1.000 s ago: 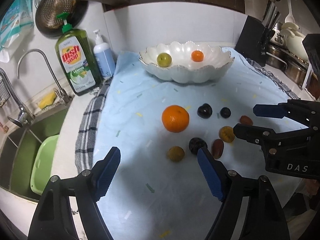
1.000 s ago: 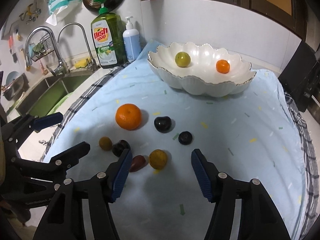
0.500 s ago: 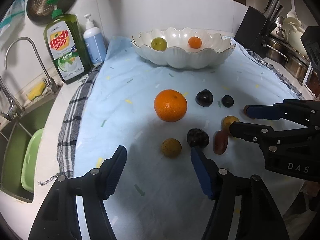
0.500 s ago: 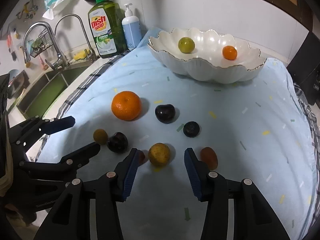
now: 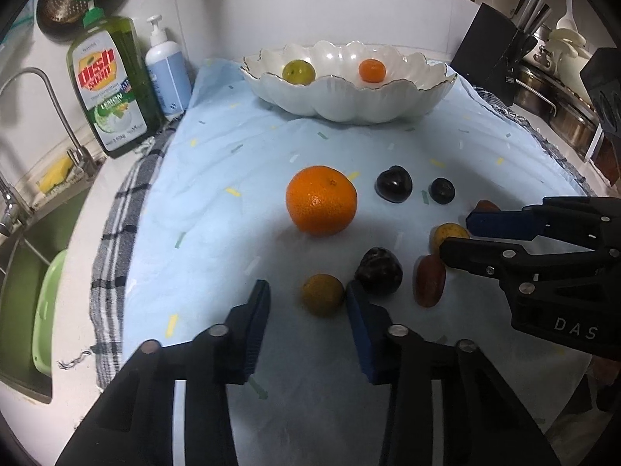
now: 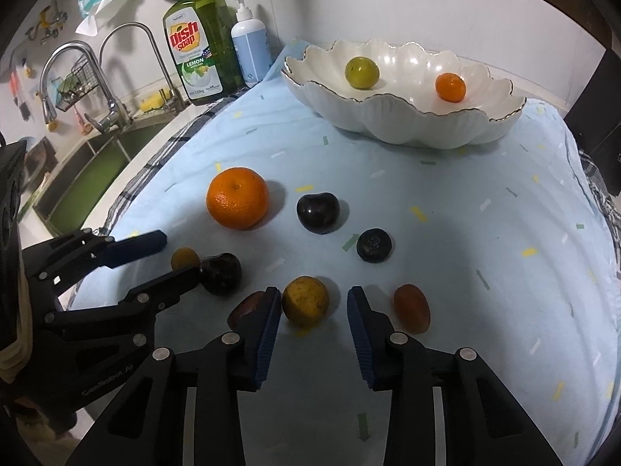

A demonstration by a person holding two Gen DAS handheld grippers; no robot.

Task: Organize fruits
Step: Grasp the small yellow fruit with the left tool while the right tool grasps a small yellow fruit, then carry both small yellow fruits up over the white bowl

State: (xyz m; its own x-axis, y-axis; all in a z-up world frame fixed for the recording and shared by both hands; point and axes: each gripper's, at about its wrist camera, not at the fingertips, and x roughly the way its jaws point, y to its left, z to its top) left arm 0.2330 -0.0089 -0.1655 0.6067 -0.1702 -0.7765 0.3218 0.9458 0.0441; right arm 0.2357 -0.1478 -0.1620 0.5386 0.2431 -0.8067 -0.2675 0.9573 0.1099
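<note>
Both grippers have dropped closer, left gripper [image 5: 306,306] spread around the small brownish-yellow fruit [image 5: 323,295], right gripper [image 6: 313,310] spread around the mottled yellow fruit [image 6: 305,301] nearer the scalloped white bowl [image 6: 403,132]; centre each before squeezing gently.

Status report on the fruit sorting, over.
Both hand-held grippers open: left lined up on small yellow-brown fruit, right around yellow fruit. Two fruits in bowl. Dark plum crowds left.

- Left wrist view looks low and close over the blue cloth [image 5: 217,202] toward the white bowl [image 5: 349,101].
- Right wrist view faces likewise from further right.
- Both share the orange [image 5: 321,200] [image 6: 237,198].
</note>
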